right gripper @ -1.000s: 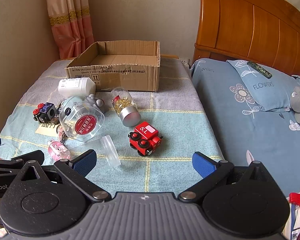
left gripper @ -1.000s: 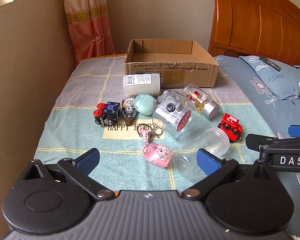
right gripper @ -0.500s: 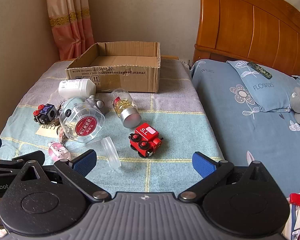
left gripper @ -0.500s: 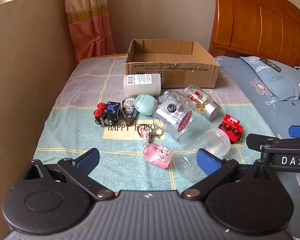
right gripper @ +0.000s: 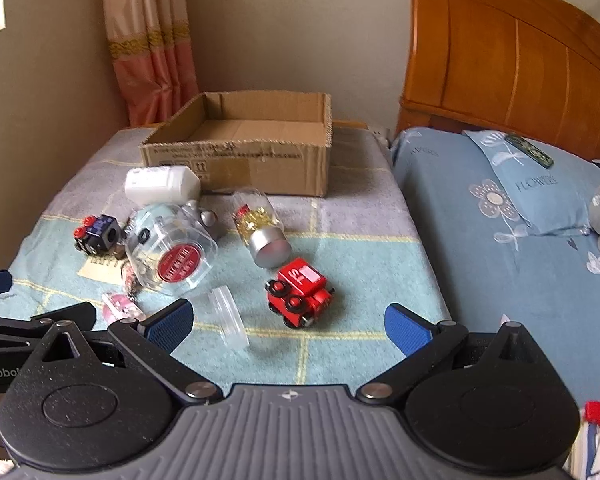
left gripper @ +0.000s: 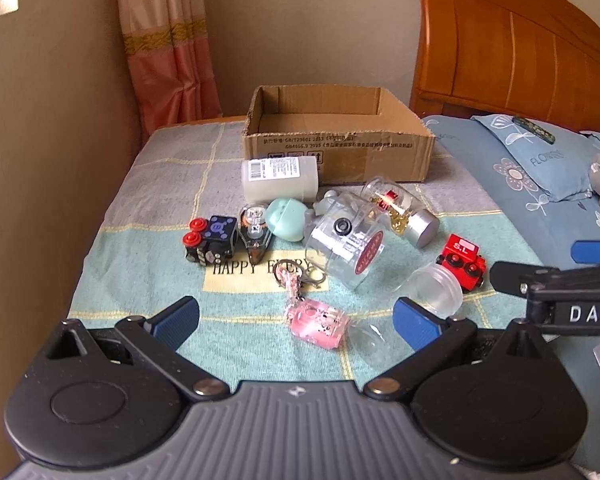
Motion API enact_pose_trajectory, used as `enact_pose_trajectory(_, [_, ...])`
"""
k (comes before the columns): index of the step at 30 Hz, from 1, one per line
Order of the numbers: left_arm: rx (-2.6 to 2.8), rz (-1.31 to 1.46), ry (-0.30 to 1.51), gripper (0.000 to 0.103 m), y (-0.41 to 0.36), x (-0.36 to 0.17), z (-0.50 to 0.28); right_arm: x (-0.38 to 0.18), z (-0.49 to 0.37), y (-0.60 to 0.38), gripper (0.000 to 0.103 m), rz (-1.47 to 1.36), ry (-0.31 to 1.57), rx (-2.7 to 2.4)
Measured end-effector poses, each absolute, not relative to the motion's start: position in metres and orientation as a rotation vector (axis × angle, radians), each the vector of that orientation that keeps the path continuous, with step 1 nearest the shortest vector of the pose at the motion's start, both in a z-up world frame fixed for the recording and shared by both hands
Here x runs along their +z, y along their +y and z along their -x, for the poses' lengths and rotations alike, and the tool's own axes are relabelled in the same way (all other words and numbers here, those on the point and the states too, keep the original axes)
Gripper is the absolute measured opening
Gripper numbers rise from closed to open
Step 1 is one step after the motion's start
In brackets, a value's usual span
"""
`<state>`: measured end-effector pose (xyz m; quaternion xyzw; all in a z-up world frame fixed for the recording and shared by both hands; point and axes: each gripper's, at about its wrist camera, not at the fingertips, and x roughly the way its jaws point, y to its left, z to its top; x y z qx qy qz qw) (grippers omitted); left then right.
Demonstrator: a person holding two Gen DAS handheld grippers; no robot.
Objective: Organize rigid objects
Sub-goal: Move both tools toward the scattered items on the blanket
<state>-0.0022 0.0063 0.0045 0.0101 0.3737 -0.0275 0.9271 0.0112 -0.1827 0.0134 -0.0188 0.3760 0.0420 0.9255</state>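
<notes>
- Left gripper (left gripper: 296, 320): fingers spread wide, empty, pink keychain (left gripper: 318, 322) low centre between them.
- Right gripper (right gripper: 286, 328): fingers spread, empty, red toy train (right gripper: 300, 297) centre frame.
- Cardboard box (right gripper: 244, 160): upper centre.

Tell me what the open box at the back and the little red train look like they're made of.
The box looks like plain brown corrugated cardboard: matte, ragged cut rim, printed text. The red train looks like glossy painted wood or hard plastic; its shine leaves that open.
</notes>
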Motion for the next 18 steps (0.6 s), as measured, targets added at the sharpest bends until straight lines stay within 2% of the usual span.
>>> enact_pose_trajectory(10, [-0.111, -0.097, 0.726, 0.102, 0.018, -0.001, -0.003, 0.015, -0.021, -0.195, 0.103, 0.066, 0.701, 0.144])
enact_pose_trajectory(18, [-0.200, -0.177, 0.756, 0.102, 0.027, -0.022, -0.010, -0.003, -0.034, -0.210, 0.103, 0.110, 0.734, 0.199])
